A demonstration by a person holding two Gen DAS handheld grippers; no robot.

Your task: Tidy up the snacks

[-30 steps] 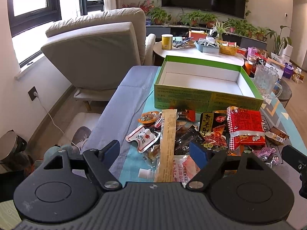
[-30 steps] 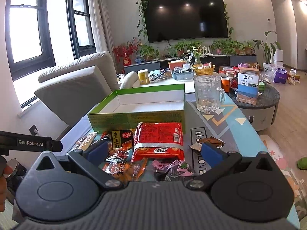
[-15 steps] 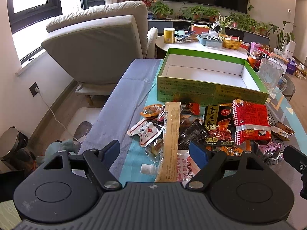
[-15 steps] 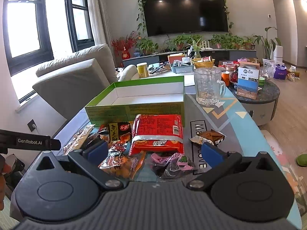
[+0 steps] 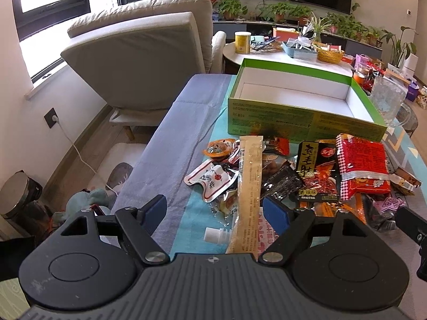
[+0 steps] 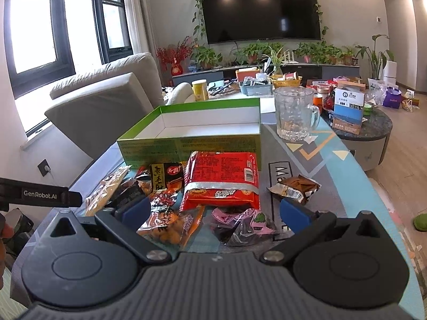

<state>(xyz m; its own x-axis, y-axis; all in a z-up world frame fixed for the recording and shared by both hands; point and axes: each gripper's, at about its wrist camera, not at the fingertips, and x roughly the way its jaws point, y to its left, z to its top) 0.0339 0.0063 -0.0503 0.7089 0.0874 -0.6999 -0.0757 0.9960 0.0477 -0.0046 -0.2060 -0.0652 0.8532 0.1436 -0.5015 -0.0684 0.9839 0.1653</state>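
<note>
Slightly nearer view of snack packets (image 5: pixel 293 176) heaped on desk (image 6: pixel 333 160) before empty green box (image 5: pixel 301 101); left gripper (image 5: pixel 213 208) and right gripper (image 6: pixel 216 210) fingers released, straddling packets, poised for picking.

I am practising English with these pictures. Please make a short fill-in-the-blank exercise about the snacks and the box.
1. The green box behind the snacks is ____ inside.
2. The glass mug stands to the ____ of the box in the right wrist view.
3. The large snack packet in front of the box is mainly ____.

Missing words: empty; right; red
</note>
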